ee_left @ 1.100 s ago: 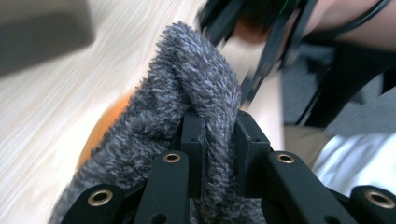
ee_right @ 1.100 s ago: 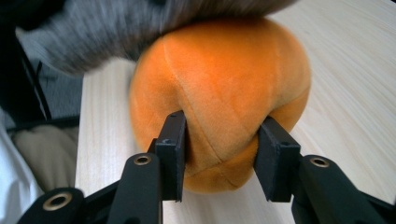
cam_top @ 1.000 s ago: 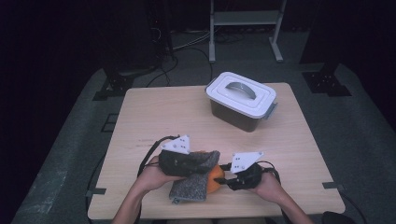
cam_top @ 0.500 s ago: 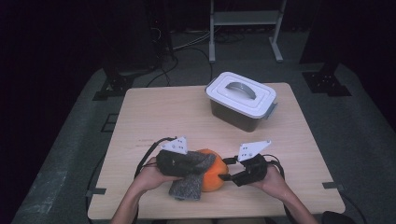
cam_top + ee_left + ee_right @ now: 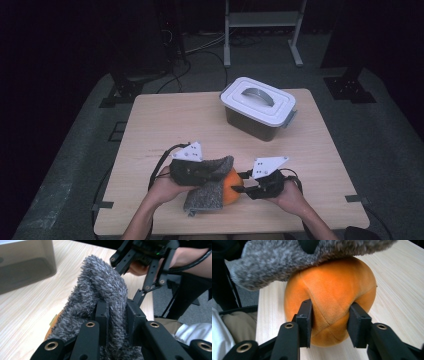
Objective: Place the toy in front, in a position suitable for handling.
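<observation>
I have both tools on the job at the near edge of the table. My left gripper has its jaws pinched tight on a fold of the grey cloth, which drapes over the top of the orange ball. My right gripper has just been closing its jaws, and they now press into the ball's sides, denting the plush between them.

As I judge it, the ball is seized and the cloth lifted at one edge, but the two are not yet parted: the cloth touches the ball's top, and pulling them apart is what remains.

The ball is soft, velvety, stitched in panels, resting on the wood. The cloth is thick and shaggy. The lidded box sits well apart, closed.
</observation>
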